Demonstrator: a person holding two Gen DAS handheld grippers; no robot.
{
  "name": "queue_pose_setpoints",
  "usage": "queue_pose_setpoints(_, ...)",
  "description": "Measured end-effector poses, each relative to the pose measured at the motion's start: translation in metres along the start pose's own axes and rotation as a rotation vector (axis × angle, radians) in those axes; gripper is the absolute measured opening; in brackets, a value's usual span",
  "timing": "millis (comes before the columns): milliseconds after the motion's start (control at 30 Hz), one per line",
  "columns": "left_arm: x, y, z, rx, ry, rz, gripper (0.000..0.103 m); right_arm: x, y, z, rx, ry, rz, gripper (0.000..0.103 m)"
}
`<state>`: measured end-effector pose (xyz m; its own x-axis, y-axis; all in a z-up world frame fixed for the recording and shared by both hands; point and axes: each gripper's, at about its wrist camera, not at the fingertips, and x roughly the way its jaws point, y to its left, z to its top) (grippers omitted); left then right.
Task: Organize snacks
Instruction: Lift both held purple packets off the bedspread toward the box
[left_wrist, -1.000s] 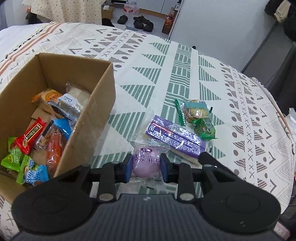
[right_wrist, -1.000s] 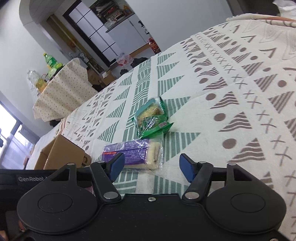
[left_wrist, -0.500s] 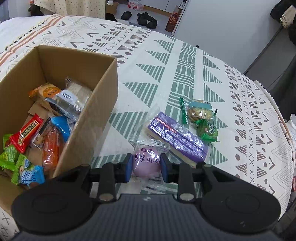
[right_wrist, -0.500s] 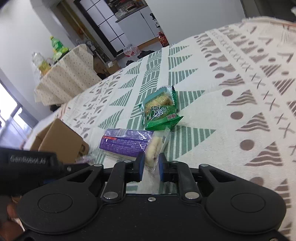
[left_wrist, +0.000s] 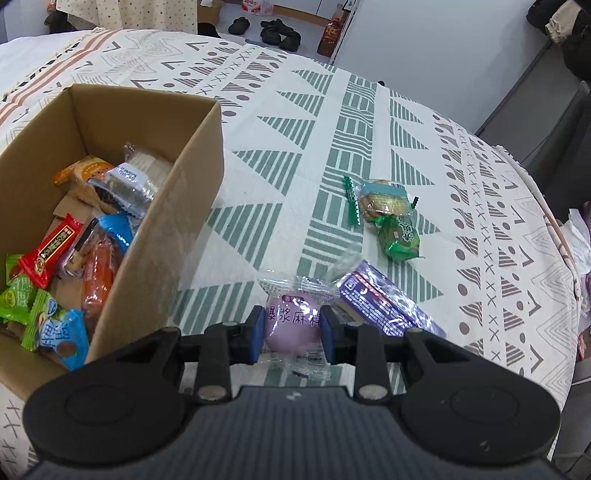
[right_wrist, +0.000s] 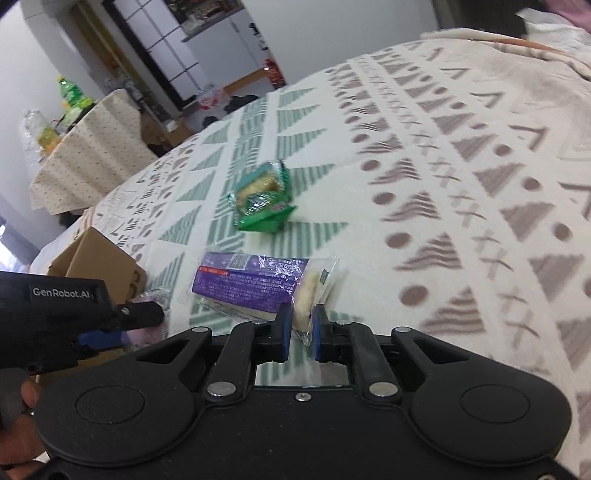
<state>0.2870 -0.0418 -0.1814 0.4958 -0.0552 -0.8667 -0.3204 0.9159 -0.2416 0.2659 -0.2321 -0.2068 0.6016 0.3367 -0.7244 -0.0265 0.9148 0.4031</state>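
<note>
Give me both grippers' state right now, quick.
Left gripper: jaws closed on the purple mochi packet.
Right gripper: jaws have just closed, pinching the clear end of the purple-wrapped cake.

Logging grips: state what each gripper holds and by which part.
Left gripper clamps the purple mochi packet across its round middle. Right gripper pinches the purple-wrapped cake by its clear end.

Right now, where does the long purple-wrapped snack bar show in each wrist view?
Left wrist: long purple-wrapped snack bar lower centre-right, beside the right blue pad.
Right wrist: the bar lower centre, its clear end pinched by the right gripper.
Shared landmark: green snack packets just beyond it.
</note>
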Motion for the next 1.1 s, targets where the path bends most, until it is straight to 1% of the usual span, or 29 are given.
queue_pose_setpoints(100, -0.004, 0.001, -0.003, 0.003, 0.003, -0.004, 0.031, -0.006, 0.002, -0.008, 0.015, 0.027, 0.007, 0.014)
queue_pose_setpoints(133, -0.005, 0.001, -0.004, 0.003, 0.003, -0.006, 0.03, -0.008, 0.002, -0.01, 0.032, 0.048, 0.028, 0.018)
queue_pose_setpoints(200, -0.008, 0.001, -0.005, 0.005, 0.0, -0.009, 0.031, -0.014, 0.004, -0.014, 0.054, 0.062, 0.085, 0.02)
queue_pose_setpoints(233, -0.009, 0.001, -0.006, 0.006, -0.002, -0.01, 0.03, -0.017, 0.006, -0.014, 0.046, 0.056, 0.095, 0.02)
queue_pose_setpoints(267, -0.01, 0.002, -0.006, 0.006, -0.003, -0.011, 0.031, -0.02, 0.008, -0.014, 0.031, 0.049, 0.093, 0.024)
queue_pose_setpoints(300, -0.011, 0.002, -0.007, 0.006, -0.003, -0.011, 0.031, -0.023, 0.01, -0.013, 0.019, 0.037, 0.089, 0.037)
queue_pose_setpoints(333, -0.012, 0.003, -0.007, 0.006, -0.003, -0.011, 0.031, -0.025, 0.012, -0.011, 0.01, 0.021, 0.083, 0.054)
queue_pose_setpoints(367, -0.012, 0.003, -0.007, 0.005, -0.002, -0.011, 0.031, -0.026, 0.013, -0.01, 0.0, 0.003, 0.076, 0.06)
queue_pose_setpoints(400, -0.011, 0.003, -0.007, 0.003, -0.001, -0.01, 0.031, -0.027, 0.014, -0.008, -0.014, -0.011, 0.071, 0.063)
queue_pose_setpoints(500, -0.01, 0.005, -0.005, -0.005, -0.001, -0.005, 0.031, -0.023, 0.015, -0.006, -0.044, -0.026, 0.06, 0.064)
queue_pose_setpoints(567, -0.008, 0.006, -0.004, -0.013, 0.001, 0.0, 0.031, -0.018, 0.017, -0.004, -0.071, -0.037, 0.05, 0.07)
queue_pose_setpoints(633, -0.007, 0.007, -0.003, -0.022, 0.002, 0.011, 0.031, -0.012, 0.021, -0.003, -0.111, -0.053, 0.039, 0.08)
queue_pose_setpoints(700, -0.005, 0.009, -0.002, -0.033, 0.003, 0.019, 0.031, -0.008, 0.027, -0.001, -0.149, -0.07, 0.036, 0.086)
queue_pose_setpoints(933, 0.003, 0.011, 0.003, -0.052, 0.006, 0.031, 0.031, 0.006, 0.04, -0.004, -0.231, -0.084, 0.071, 0.086)
queue_pose_setpoints(1100, 0.008, 0.009, 0.004, -0.049, 0.017, 0.031, 0.031, 0.015, 0.042, -0.008, -0.25, -0.047, 0.078, 0.084)
